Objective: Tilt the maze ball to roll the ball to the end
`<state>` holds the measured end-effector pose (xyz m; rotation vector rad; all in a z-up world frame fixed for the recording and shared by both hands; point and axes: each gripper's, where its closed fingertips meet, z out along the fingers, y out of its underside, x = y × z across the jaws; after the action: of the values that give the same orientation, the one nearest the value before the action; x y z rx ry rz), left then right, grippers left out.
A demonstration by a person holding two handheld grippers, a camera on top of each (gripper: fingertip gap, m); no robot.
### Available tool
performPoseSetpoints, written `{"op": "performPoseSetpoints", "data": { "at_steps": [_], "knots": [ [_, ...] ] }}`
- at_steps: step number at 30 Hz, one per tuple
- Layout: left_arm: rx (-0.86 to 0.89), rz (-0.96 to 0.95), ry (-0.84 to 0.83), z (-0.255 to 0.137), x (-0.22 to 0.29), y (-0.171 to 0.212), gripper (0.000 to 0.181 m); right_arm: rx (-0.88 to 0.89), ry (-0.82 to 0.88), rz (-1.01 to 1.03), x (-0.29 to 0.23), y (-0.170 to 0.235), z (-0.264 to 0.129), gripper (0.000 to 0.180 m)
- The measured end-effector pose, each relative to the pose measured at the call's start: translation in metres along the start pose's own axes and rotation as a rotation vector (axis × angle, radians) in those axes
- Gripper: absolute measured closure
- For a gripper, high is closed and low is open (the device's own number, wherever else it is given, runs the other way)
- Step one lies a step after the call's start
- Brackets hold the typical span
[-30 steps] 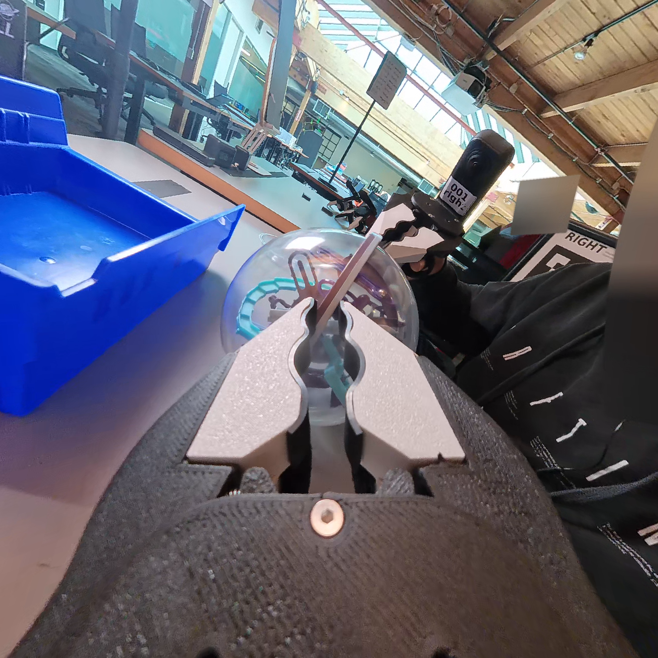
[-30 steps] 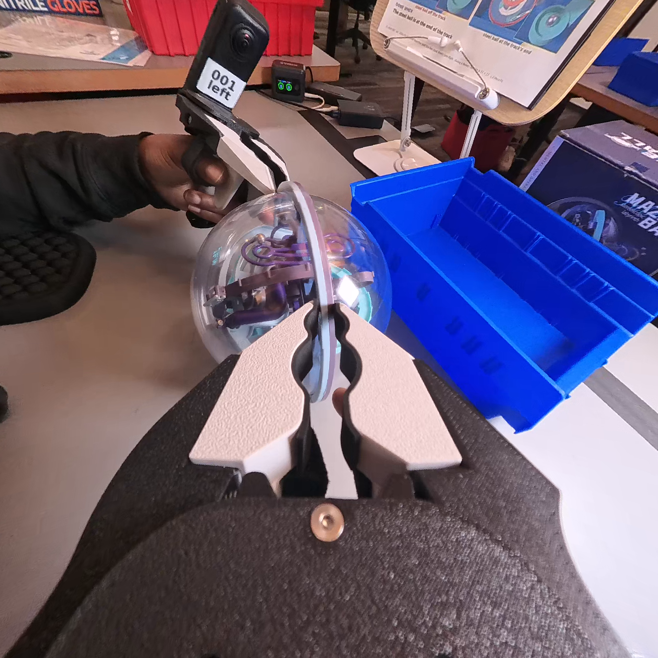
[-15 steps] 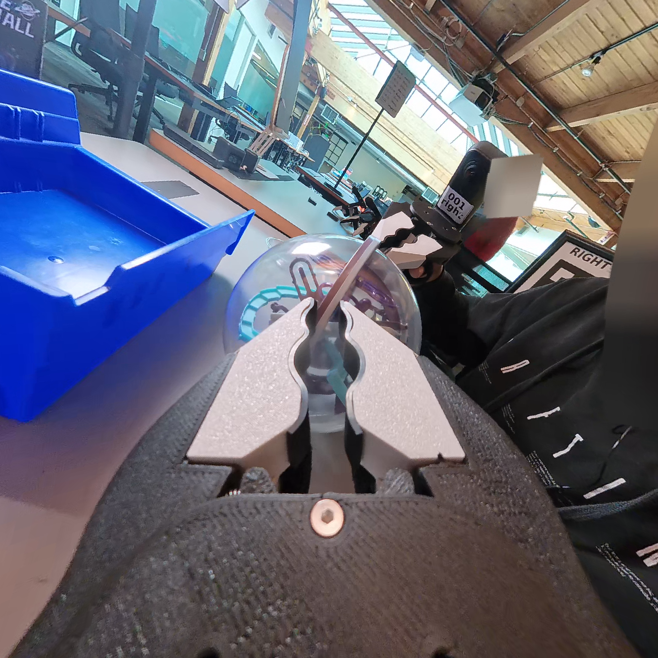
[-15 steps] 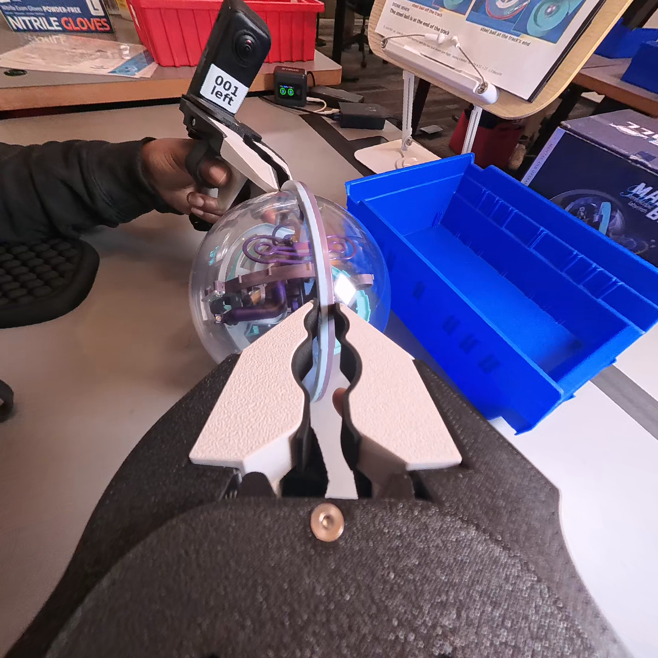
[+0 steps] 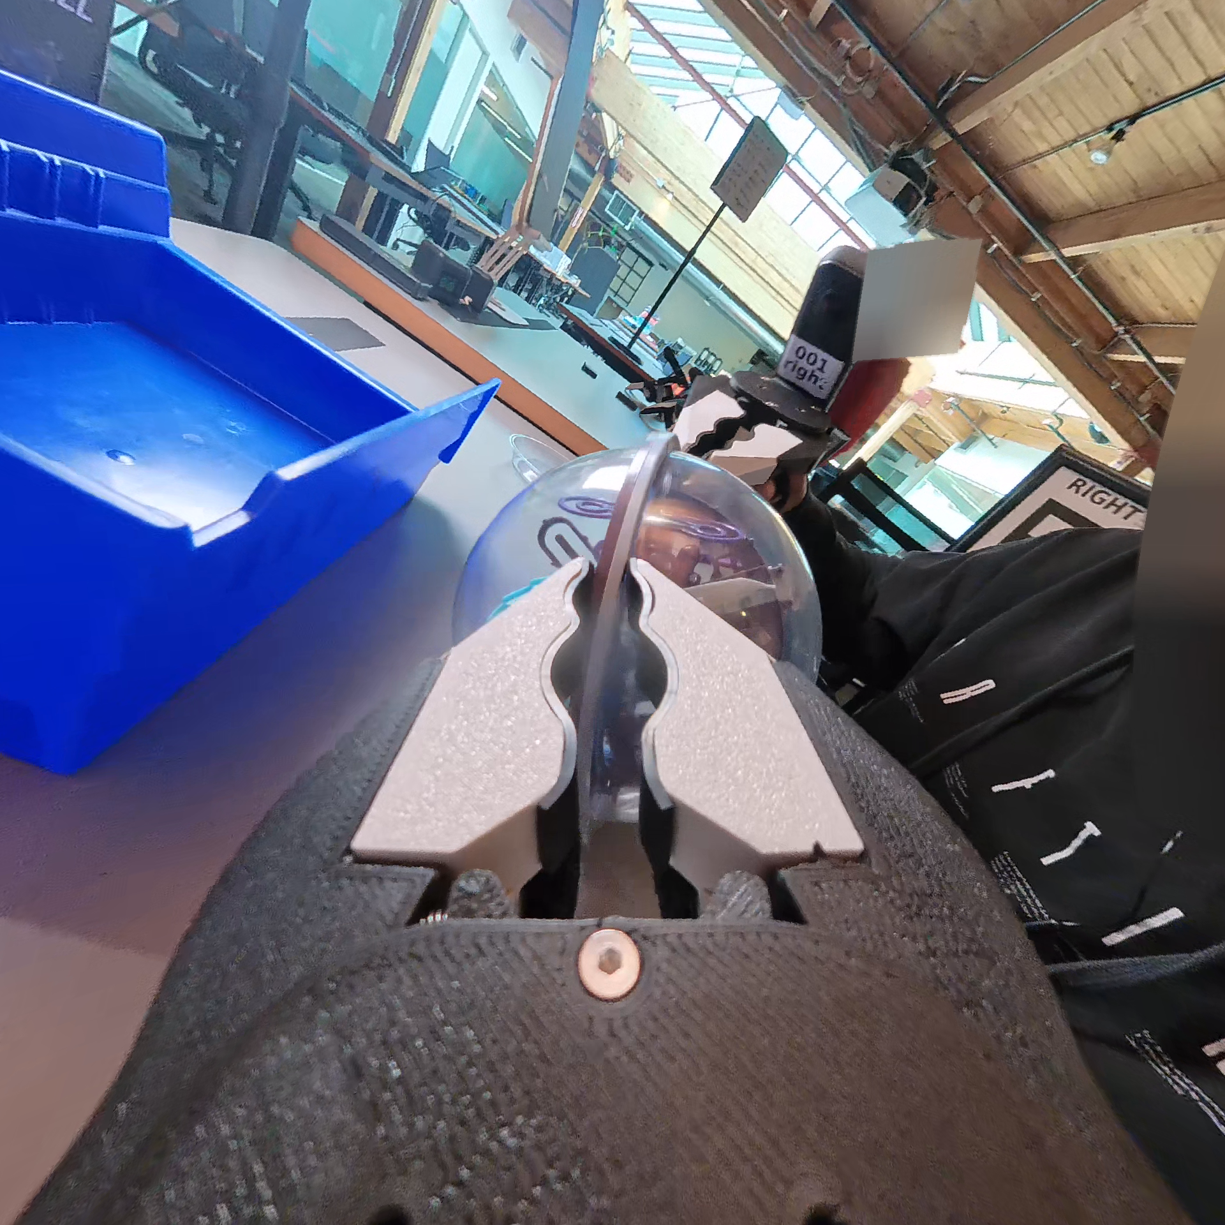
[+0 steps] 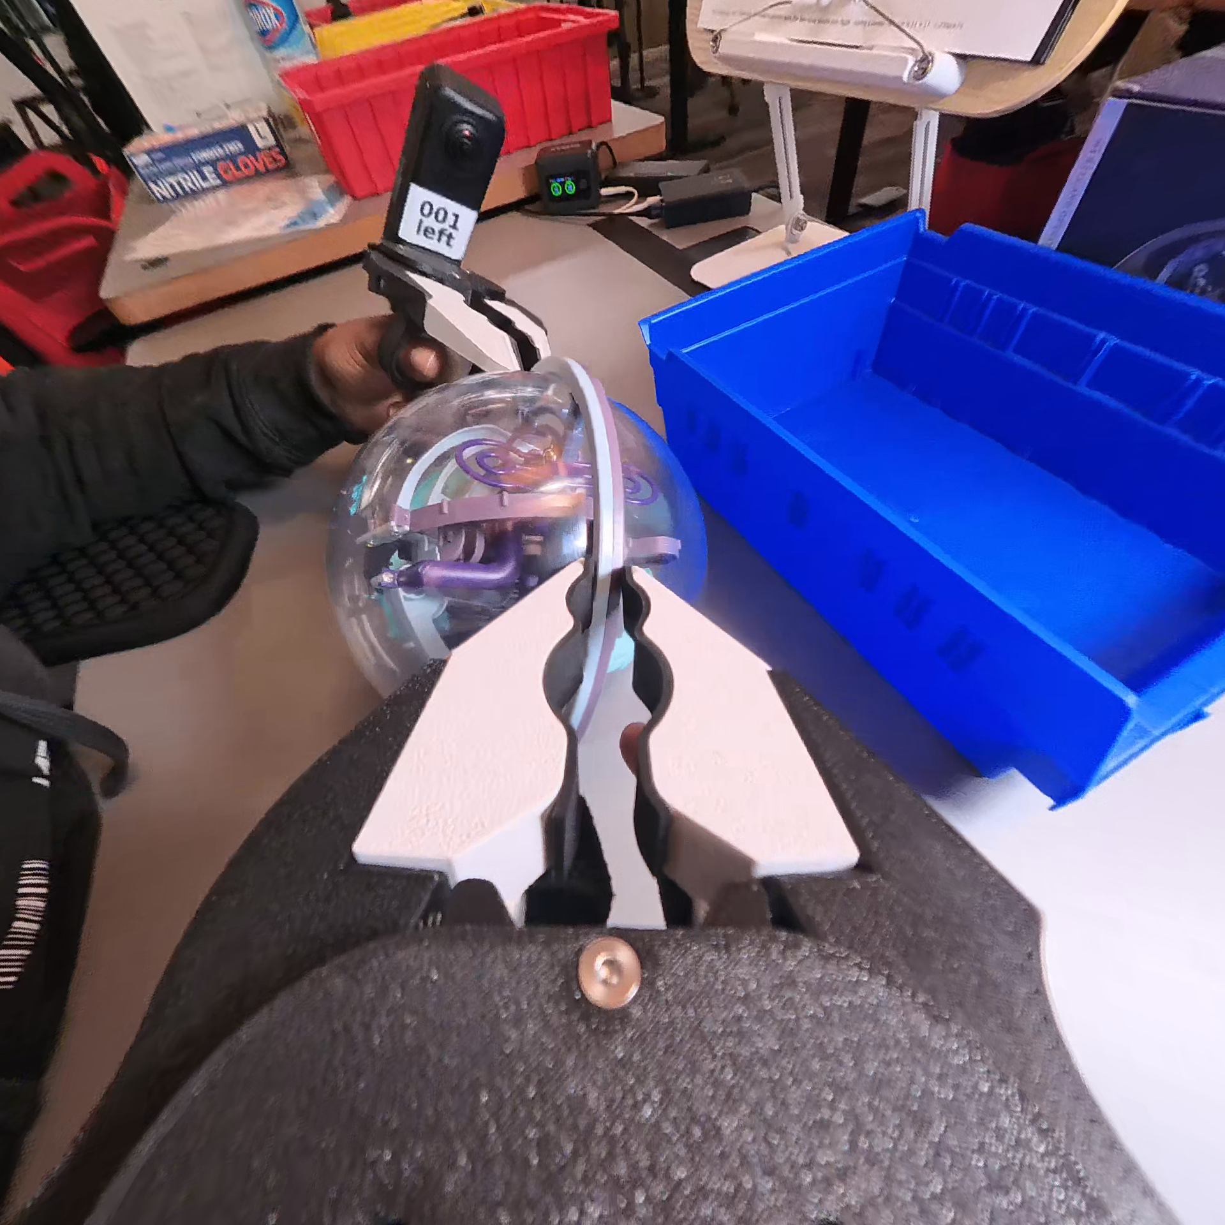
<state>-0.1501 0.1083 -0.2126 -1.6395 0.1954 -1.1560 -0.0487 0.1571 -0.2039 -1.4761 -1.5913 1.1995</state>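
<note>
The maze ball (image 6: pixel 477 524) is a clear sphere with purple and teal tracks inside and a thin grey rim around its middle. It is held above the grey table between both grippers. My right gripper (image 6: pixel 604 570) is shut on the rim at the near side. My left gripper (image 5: pixel 606 570) is shut on the rim at the opposite side, and the ball (image 5: pixel 696 550) shows past its fingers. Each gripper also shows in the other's view, the left (image 6: pixel 524 361) and the right (image 5: pixel 716 444). I cannot make out the small steel ball inside.
A blue plastic bin (image 6: pixel 994 504) stands right beside the ball; it also shows in the left wrist view (image 5: pixel 152 504). A black mesh pad (image 6: pixel 119 577) lies under the person's sleeve. A white stand (image 6: pixel 789 219), red bins (image 6: pixel 477 93) and a dark box (image 6: pixel 1153 179) are farther back.
Both grippers have turned the maze ball, so the rim now stands at a different angle and other tracks face the cameras. Both grips stay shut.
</note>
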Motion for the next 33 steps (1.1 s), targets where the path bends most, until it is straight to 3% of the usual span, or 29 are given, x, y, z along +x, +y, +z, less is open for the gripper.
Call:
{"op": "performPoseSetpoints", "data": {
  "at_steps": [11,18,33],
  "knots": [
    [-0.049,0.007,0.037,-0.014,0.006,0.021,0.162,0.032,-0.055,0.181,0.011,0.014,-0.001,0.175],
    [-0.038,-0.083,0.016,-0.017,-0.003,0.033,0.174,0.060,-0.078,0.300,0.018,0.021,-0.002,0.175],
    [0.006,-0.267,-0.028,-0.017,-0.018,0.027,0.175,0.088,-0.126,0.430,0.022,0.027,0.003,0.174]
  ]
}}
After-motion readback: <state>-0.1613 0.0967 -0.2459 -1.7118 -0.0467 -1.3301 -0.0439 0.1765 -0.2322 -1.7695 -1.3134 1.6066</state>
